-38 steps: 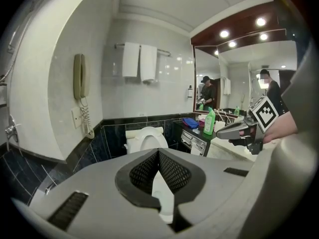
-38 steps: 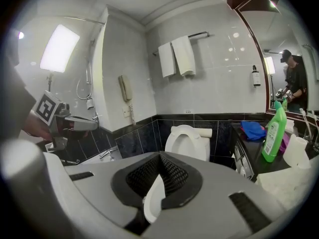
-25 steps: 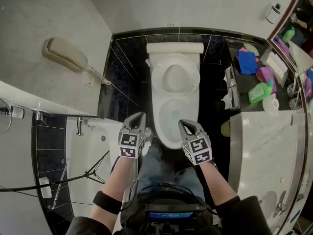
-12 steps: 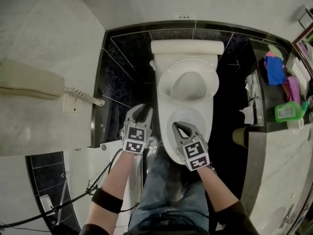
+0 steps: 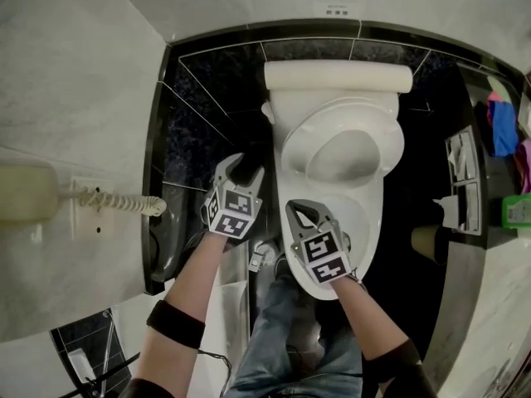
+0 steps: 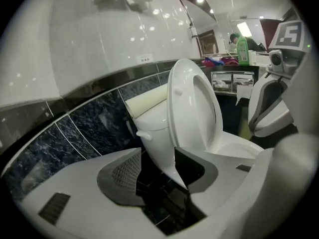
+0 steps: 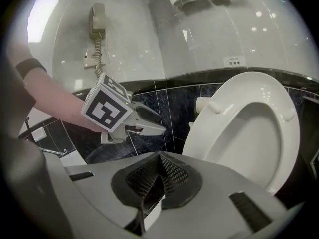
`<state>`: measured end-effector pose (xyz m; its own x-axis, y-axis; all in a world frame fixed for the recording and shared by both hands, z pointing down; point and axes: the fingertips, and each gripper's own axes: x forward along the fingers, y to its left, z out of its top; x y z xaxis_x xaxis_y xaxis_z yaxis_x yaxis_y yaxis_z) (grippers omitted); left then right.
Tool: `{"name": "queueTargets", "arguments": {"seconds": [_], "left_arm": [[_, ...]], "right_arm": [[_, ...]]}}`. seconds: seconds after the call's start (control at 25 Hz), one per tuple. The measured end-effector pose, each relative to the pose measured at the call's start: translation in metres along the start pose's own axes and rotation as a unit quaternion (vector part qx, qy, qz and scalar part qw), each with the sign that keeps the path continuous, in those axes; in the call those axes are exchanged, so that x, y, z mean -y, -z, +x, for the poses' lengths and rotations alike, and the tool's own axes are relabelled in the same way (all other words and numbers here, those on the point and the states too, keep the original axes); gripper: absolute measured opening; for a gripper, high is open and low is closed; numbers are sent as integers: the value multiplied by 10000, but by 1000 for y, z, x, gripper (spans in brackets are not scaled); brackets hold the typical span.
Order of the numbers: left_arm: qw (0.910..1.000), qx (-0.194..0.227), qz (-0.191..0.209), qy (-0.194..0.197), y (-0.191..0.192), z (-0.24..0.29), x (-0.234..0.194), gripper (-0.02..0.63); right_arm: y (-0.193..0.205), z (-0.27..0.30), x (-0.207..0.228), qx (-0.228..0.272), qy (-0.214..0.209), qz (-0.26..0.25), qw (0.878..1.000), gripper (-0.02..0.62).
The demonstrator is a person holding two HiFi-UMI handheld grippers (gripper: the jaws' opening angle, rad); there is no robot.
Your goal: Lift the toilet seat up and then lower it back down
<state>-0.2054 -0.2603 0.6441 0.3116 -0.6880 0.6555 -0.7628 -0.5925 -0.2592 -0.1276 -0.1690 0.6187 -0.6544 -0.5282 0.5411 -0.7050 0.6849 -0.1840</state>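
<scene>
Black-tiled wall [image 5: 216,98] backs the toilet, seat [image 7: 249,86] standing raised against the tank [image 5: 336,75] — left tongs [image 6: 158,156], jaws just opened and empty, seemingly readied to lower it — right tongs [image 7: 160,158] closed, empty.

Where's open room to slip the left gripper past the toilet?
Left side: bare dark tiles between the pale wall and the toilet, where the left gripper hangs, jaws just opened, nothing between them. Right side is crowded: paper holders, then the cluttered counter.
</scene>
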Motion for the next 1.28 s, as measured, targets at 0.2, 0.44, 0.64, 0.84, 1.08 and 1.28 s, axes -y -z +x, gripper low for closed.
{"name": "queueTargets", "arguments": {"seconds": [0.2, 0.44, 0.64, 0.84, 1.08, 1.28], "left_arm": [[9987, -109, 479, 134, -1, 41, -14, 240], [9904, -177, 1364, 164, -10, 84, -26, 256], [9774, -263, 2068, 345, -13, 120, -27, 267], [9680, -372, 2447, 408, -15, 149, -39, 276], [9616, -510, 2637, 565, -18, 172, -45, 284], [9608, -593, 2606, 740, -15, 183, -47, 285]], "right_arm": [[-5, 38, 6, -26, 35, -62, 10000, 15], [-5, 70, 8, -78, 19, -103, 9999, 15], [-8, 88, 14, -75, 25, -69, 9999, 15], [-6, 99, 16, -70, -23, -5, 10000, 15], [1, 105, 23, -92, -16, 128, 9999, 15], [0, 111, 26, -44, -20, 205, 9998, 15]]}}
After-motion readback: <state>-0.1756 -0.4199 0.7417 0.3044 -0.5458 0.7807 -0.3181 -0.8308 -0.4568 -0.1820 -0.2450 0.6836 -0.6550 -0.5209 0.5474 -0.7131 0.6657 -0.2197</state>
